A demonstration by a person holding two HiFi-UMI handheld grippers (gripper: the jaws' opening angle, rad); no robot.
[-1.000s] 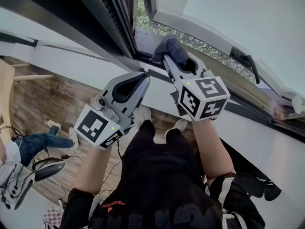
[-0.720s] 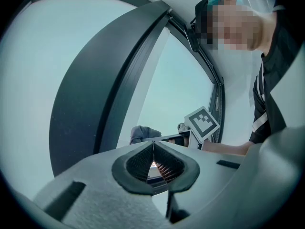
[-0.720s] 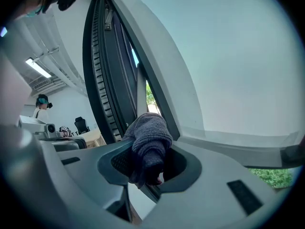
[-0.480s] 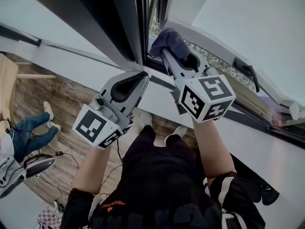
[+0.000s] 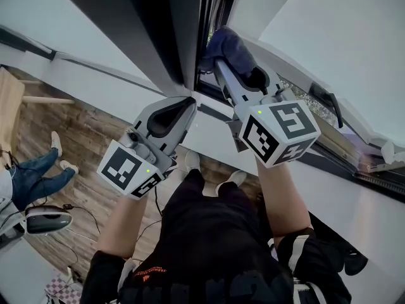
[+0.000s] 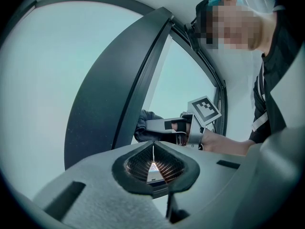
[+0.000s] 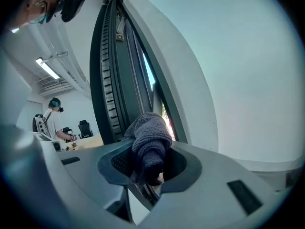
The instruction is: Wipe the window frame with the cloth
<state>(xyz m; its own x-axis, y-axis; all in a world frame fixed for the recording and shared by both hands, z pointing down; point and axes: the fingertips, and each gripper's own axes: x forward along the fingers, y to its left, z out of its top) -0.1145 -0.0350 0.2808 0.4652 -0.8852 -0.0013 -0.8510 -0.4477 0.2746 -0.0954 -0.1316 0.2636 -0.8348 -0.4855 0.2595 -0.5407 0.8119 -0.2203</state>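
Clamping a bunched blue-grey cloth (image 5: 229,50) between its jaws, the right gripper (image 5: 219,67) holds the fabric up against the dark window frame (image 5: 183,37), at the narrow gap where the frame meets the white sash (image 5: 316,30) on the right. The cloth sits at the far end of the scene, bulging over the jaw tips and hanging down between them in the right gripper view (image 7: 147,142), with the ribbed dark channel of the frame (image 7: 107,80) rising just behind it.

The left gripper (image 5: 190,103) hangs nearer and to the left, apart from the cloth, its jaws pressed together with nothing between them; its own view shows the tips (image 6: 153,149) meeting along a thin line. From that camera the cloth (image 6: 143,128) and the right gripper appear beyond, beside the curved dark frame (image 6: 105,94). Each gripper carries a cube with square black-and-white markers, the right one (image 5: 278,132) above the person's forearm, the left one (image 5: 130,170) lower.

A black window handle (image 5: 326,100) lies on the sash to the right. Far below on the left, a wooden floor (image 5: 76,132) shows a second person's legs in jeans (image 5: 35,170) and a grey device (image 5: 44,220) lying near them. The right gripper view also catches a person (image 7: 50,118) standing beside an office chair (image 7: 85,127) in the room behind.
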